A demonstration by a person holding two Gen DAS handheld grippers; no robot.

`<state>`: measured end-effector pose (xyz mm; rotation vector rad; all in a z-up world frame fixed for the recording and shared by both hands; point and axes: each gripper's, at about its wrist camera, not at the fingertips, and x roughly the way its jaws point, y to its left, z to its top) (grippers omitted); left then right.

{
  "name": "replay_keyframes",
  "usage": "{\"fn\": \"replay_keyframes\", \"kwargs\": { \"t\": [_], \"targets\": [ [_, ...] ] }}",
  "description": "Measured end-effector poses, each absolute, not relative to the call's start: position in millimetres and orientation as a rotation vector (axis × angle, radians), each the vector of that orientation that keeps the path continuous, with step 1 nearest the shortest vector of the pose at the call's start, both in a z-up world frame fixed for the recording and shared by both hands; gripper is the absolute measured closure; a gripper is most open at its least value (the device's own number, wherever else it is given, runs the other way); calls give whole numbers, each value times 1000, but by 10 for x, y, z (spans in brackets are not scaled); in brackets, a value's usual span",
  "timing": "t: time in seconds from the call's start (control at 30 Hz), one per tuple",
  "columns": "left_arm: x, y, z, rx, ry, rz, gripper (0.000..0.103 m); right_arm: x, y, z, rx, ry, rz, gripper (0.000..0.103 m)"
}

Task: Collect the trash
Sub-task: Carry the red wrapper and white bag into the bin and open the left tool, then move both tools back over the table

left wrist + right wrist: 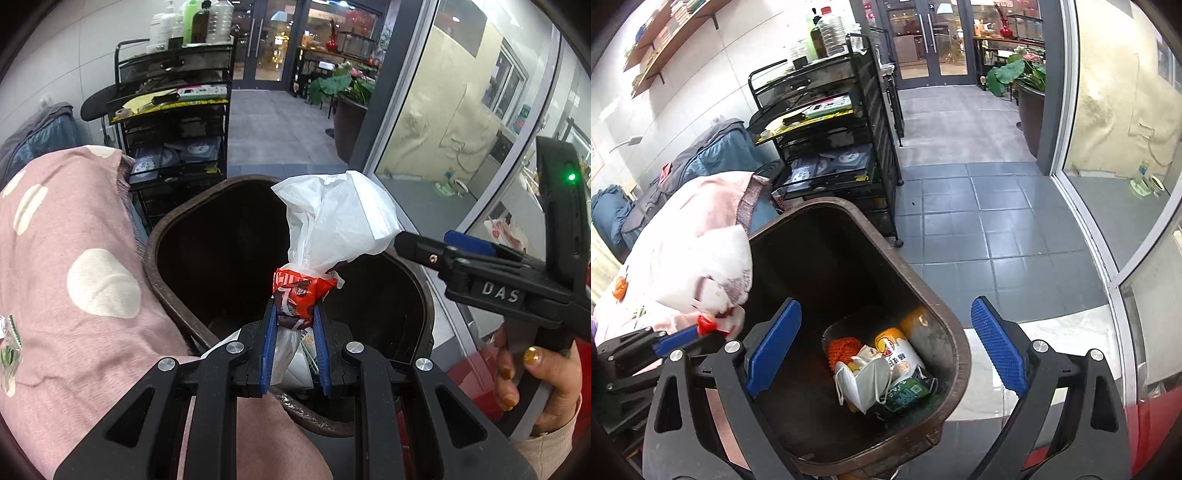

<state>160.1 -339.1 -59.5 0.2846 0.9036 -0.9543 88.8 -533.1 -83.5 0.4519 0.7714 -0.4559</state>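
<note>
Left gripper [293,314] clamps wrapper [299,291] and tissue [336,221] | poised over bin [173,236], ready to drop | right gripper [886,343] wide apart, empty, beside bin rim.

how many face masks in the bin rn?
1 that shows: a white face mask on the trash pile at the bottom of the brown bin, beside a yellow can. More may lie hidden under the pile.
</note>
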Motion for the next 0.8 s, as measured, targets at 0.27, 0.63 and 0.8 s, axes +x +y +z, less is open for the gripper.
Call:
{"fn": "replay_keyframes", "kwargs": {
  "t": [0.27, 0.63, 0.8],
  "targets": [
    [1638, -3522, -727, 343, 936, -961, 80, 813, -5441, -879, 482, 774, -484, 11],
    [1578, -3565, -749, 401, 866, -968, 16, 742, -5557, -868, 507, 759, -513, 11],
    [1573, -3489, -661, 356, 834, -977, 13, 703, -5569, -843, 512, 742, -515, 11]
  ]
}}
